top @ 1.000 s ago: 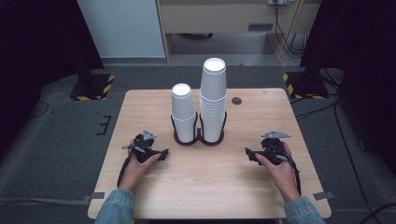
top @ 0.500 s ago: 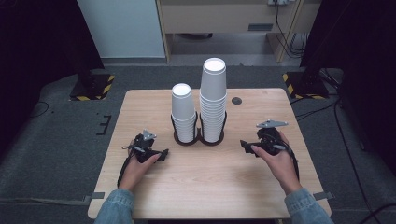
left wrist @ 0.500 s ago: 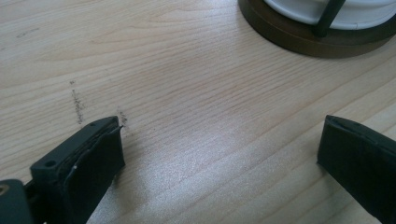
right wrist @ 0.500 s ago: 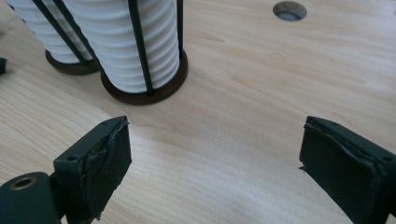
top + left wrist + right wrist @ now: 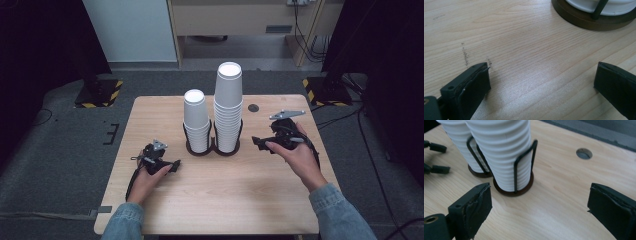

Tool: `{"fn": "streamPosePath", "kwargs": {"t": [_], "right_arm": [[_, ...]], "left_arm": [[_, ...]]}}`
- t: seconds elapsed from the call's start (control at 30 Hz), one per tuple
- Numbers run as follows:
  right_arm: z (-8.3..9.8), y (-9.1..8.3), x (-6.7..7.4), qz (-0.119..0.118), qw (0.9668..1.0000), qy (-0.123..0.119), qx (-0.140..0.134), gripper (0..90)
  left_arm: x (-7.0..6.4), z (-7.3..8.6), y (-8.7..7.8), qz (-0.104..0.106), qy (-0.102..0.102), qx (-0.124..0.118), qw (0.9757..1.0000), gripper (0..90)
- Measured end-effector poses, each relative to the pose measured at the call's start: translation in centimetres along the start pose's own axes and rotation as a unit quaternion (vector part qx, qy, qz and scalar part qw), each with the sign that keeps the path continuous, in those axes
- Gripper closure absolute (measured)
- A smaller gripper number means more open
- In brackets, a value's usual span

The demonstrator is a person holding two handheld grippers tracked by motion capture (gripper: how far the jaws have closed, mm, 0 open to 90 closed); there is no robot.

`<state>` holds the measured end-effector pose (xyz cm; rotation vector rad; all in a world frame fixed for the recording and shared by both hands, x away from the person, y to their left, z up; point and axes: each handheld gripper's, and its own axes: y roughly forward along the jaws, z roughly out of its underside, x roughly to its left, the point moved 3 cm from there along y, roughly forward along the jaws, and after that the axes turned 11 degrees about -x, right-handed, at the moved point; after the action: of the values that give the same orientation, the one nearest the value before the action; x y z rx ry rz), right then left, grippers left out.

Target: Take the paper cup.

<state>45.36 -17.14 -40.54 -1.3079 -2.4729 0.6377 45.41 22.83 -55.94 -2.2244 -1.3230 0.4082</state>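
Holding both grippers parted and empty, we are noting: right gripper jaws wide, nothing between them, raised just right of the taller cup stack. Left gripper is sitting low on the table, jaws equally spread. Both upright stacks are standing in the wire holder mid-table; shorter stack beside. Right hand is nearer, we judge.

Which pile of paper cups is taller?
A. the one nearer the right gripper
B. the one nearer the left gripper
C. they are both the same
A: in the high view the right stack of cups, nearer the right gripper, rises well above the left stack of cups beside it.
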Motion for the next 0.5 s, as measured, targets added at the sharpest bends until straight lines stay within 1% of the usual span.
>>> {"fn": "streamPosePath", "kwargs": {"t": [0.1, 0.13, 0.17, 0.2, 0.23, 0.37, 0.43, 0.5], "right_arm": [[-1.5, 0.1, 0.3, -0.008, 0.9999, -0.002, -0.009, 5.5], [-2.3, 0.1, 0.5, -0.013, 0.9998, -0.006, -0.013, 5.4], [-2.3, 0.1, 0.5, -0.013, 0.9998, -0.006, -0.013, 5.4], [-2.7, 0.0, 0.7, -0.016, 0.9998, -0.003, -0.014, 5.3], [-3.2, 0.0, 1.0, -0.019, 0.9996, -0.007, -0.019, 5.1], [-4.6, 0.1, 1.6, -0.024, 0.9992, -0.02, -0.025, 4.8], [-5.5, 0.2, 2.1, -0.028, 0.9989, -0.026, -0.028, 4.7], [-5.8, 0.3, 2.3, -0.03, 0.9988, -0.024, -0.031, 4.7]], "left_arm": [[0.0, 0.0, 0.0, 0.0, 0.0, 0.0, 1.0, 0.0], [0.0, 0.0, 0.0, 0.0, 0.0, 0.0, 1.0, 0.0], [0.0, 0.0, 0.0, 0.0, 0.0, 0.0, 1.0, 0.0], [0.0, 0.0, 0.0, 0.0, 0.0, 0.0, 1.0, 0.0], [0.0, 0.0, 0.0, 0.0, 0.0, 0.0, 1.0, 0.0], [0.0, 0.0, 0.0, 0.0, 0.0, 0.0, 1.0, 0.0], [0.0, 0.0, 0.0, 0.0, 0.0, 0.0, 1.0, 0.0], [0.0, 0.0, 0.0, 0.0, 0.0, 0.0, 1.0, 0.0]]}}
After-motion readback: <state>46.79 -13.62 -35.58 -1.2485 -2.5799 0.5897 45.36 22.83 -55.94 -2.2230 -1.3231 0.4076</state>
